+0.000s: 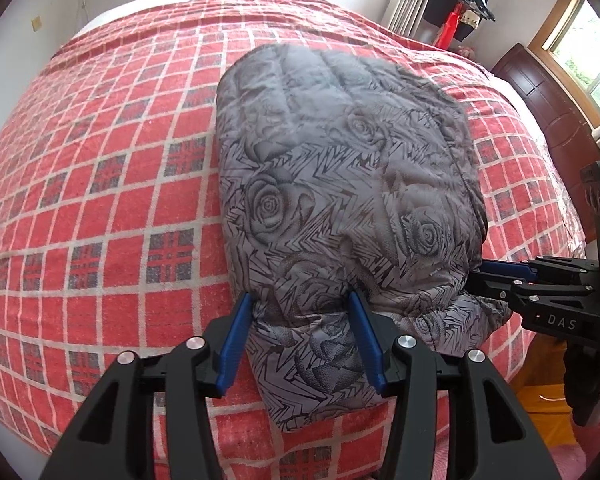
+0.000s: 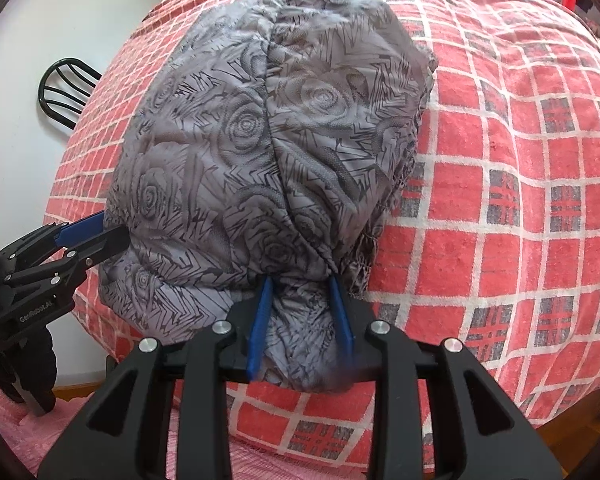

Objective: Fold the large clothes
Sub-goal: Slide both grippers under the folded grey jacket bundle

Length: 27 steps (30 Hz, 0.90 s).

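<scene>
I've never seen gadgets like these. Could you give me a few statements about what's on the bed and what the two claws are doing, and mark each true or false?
1. The grey padded garment printed with roses lies on a red checked bedspread. True.
2. The left gripper hovers with nothing between its fingers. False: a bunch of the garment's near edge sits between them.
3. The right gripper has grey fabric between its blue fingers. True.
4. The garment hangs from a hanger. False: it rests on the bed.
5. A dark chair back stands beside the bed. True.
</scene>
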Tool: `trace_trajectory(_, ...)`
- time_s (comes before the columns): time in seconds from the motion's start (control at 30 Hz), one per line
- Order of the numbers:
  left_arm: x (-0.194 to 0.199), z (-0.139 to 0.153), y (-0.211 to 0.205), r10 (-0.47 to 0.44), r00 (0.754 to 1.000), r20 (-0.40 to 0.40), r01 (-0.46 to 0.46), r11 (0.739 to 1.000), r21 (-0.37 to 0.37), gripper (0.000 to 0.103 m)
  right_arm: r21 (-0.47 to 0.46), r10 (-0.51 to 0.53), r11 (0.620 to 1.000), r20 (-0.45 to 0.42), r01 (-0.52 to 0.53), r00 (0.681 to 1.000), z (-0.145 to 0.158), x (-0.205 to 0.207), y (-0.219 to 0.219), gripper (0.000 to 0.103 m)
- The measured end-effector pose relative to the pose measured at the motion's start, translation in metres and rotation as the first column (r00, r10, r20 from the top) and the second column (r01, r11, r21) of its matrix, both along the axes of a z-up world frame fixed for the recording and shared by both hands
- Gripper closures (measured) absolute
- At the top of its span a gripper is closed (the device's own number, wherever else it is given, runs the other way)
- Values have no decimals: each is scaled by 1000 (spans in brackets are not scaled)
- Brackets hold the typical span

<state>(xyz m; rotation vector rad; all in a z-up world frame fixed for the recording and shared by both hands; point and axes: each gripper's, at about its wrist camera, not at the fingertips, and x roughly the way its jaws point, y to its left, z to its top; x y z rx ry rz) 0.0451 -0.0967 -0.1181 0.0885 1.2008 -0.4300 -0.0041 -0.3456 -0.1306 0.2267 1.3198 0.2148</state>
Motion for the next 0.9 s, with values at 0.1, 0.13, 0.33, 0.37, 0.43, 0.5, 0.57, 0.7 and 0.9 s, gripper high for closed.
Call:
trace_trajectory(0.1,-1,9,0,-2,1000,21,2,1000,2,53,24,0,1000,18,0,1000,9,-2,-2,64)
trace_trajectory(0.13,0,12,1,-4,1000,26,3,1000,2,53,24,0,1000,28,0,1000,13,-3,-2,63)
trace_trajectory(0.33,7,27,11,2,999,41,-1,1000,-25,49,70,-34,997,86,28,996,32,-2,-20,38)
trace_trajectory(0.37,9,29,13,3,999,45,-2,1000,-26,47,94,-48,995,89,39,995,33,0,-26,31)
trace_trajectory(0.43,15,31,18,10,998,57,-9,1000,-21,44,124,-68,991,86,57,994,33,4,-36,30)
trace_trajectory(0.5,19,32,22,14,997,69,-13,1000,-13,42,140,-81,988,86,68,993,31,11,-43,24)
trace_trajectory(0.57,25,33,25,15,997,80,-14,1000,-11,40,156,-93,985,81,79,992,27,15,-51,22)
trace_trajectory(0.7,38,30,33,8,999,54,-5,998,-70,32,255,-93,964,66,73,993,15,27,-59,17)
trace_trajectory(0.9,67,4,51,-28,995,-91,3,965,-264,28,399,-91,914,32,71,995,-8,39,-75,13)
